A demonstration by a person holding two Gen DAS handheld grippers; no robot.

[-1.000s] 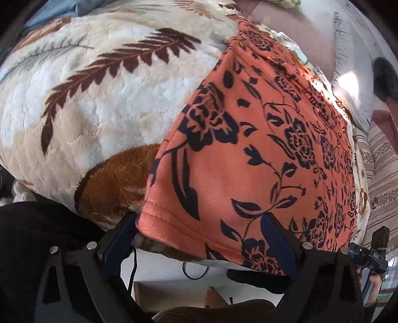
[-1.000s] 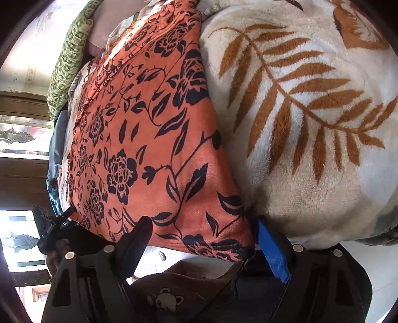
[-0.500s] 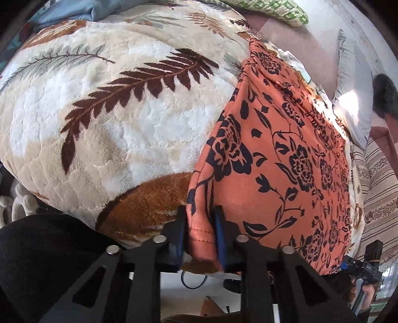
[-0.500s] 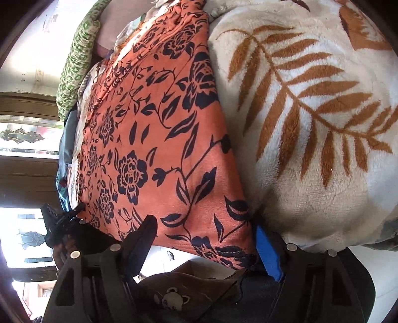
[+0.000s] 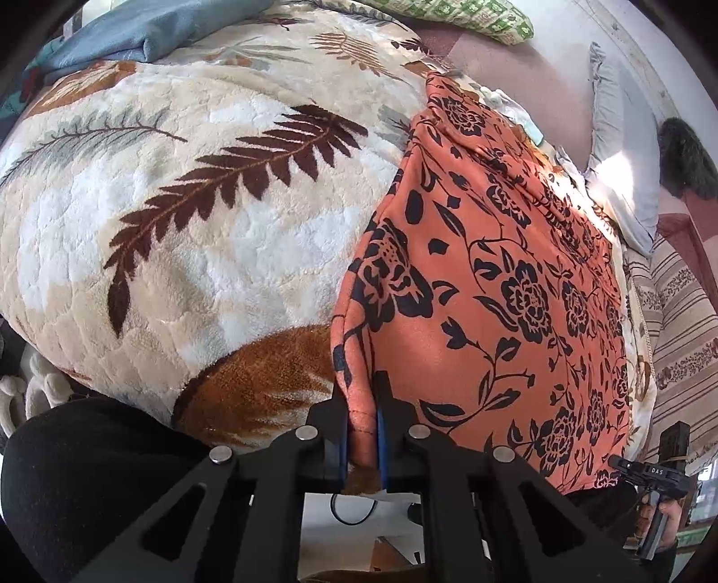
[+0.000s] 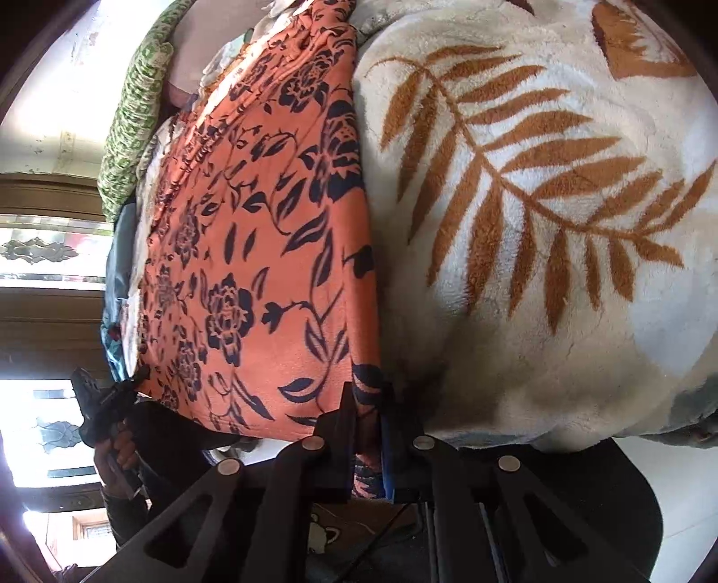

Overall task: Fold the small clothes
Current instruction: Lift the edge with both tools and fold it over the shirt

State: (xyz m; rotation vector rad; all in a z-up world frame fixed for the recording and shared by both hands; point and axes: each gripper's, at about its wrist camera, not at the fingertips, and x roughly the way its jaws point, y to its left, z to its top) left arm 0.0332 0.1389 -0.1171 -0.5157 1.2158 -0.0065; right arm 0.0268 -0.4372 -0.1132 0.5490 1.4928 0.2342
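Left gripper [image 5: 361, 415]: the jaws are closing, and the frame shows the blue pads already pressed on the near left corner of the orange floral garment [image 5: 493, 287]. The pinched hem stands bunched upright in the narrow gap between the pads. The corner hangs just past the near edge of the bed.

Right gripper [image 6: 368, 417]: the jaws are closing on the near right corner of the same garment [image 6: 251, 251]. A dark-printed fold of the hem sits between the pads, and the pads press on it.

Garment position: it lies flat and lengthwise on the fleece blanket [image 5: 179, 215], running from the near edge of the bed away toward the far side. The cloth is orange with black flowers and vines. Its left edge curls slightly upward near the left gripper. The far end is rumpled.

Surroundings: the blanket is cream with brown fern leaves and covers the bed to both sides of the garment. A green patterned pillow [image 5: 462, 13] lies at the far side. A blue cloth [image 5: 134, 31] lies on the blanket's far left. A striped fabric [image 5: 677, 332] borders the right side. The opposite gripper shows at the frame edge in each wrist view, held in a hand [image 6: 119, 448].
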